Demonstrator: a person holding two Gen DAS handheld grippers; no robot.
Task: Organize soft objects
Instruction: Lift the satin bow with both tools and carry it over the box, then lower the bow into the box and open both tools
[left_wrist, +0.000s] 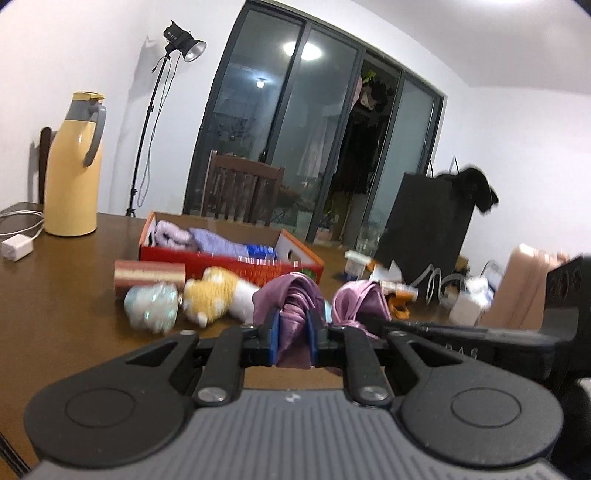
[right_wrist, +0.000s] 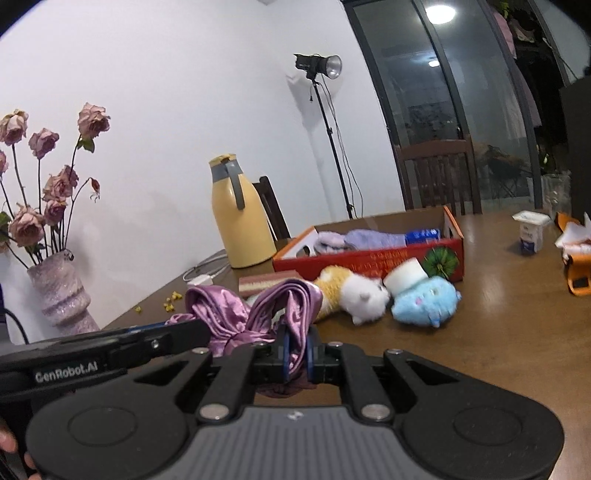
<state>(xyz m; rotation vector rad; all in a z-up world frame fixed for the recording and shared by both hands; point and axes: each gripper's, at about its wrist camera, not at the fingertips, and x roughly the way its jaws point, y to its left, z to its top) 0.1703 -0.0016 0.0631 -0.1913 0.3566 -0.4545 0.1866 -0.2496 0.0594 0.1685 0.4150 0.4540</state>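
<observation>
A purple satin cloth (left_wrist: 295, 299) is held bunched between both grippers, just above the brown table. My left gripper (left_wrist: 294, 332) is shut on one fold of it. My right gripper (right_wrist: 297, 350) is shut on another fold of the cloth (right_wrist: 258, 314). Behind it lie a yellow-and-white plush (left_wrist: 210, 295), a light blue plush (left_wrist: 151, 306) and a striped roll (left_wrist: 149, 275). In the right wrist view the yellow-and-white plush (right_wrist: 351, 291) and blue plush (right_wrist: 424, 299) lie in front of the red box (right_wrist: 369, 258). The box (left_wrist: 229, 262) holds lavender soft items (left_wrist: 199, 238).
A yellow thermos jug (left_wrist: 74, 170) and a white charger (left_wrist: 16, 249) stand at the table's far left. A vase of dried roses (right_wrist: 59, 288) is at the left edge. A black bag (left_wrist: 424, 221), small white containers (right_wrist: 530, 232) and orange items (right_wrist: 576, 258) sit to the right. Chairs stand behind the table.
</observation>
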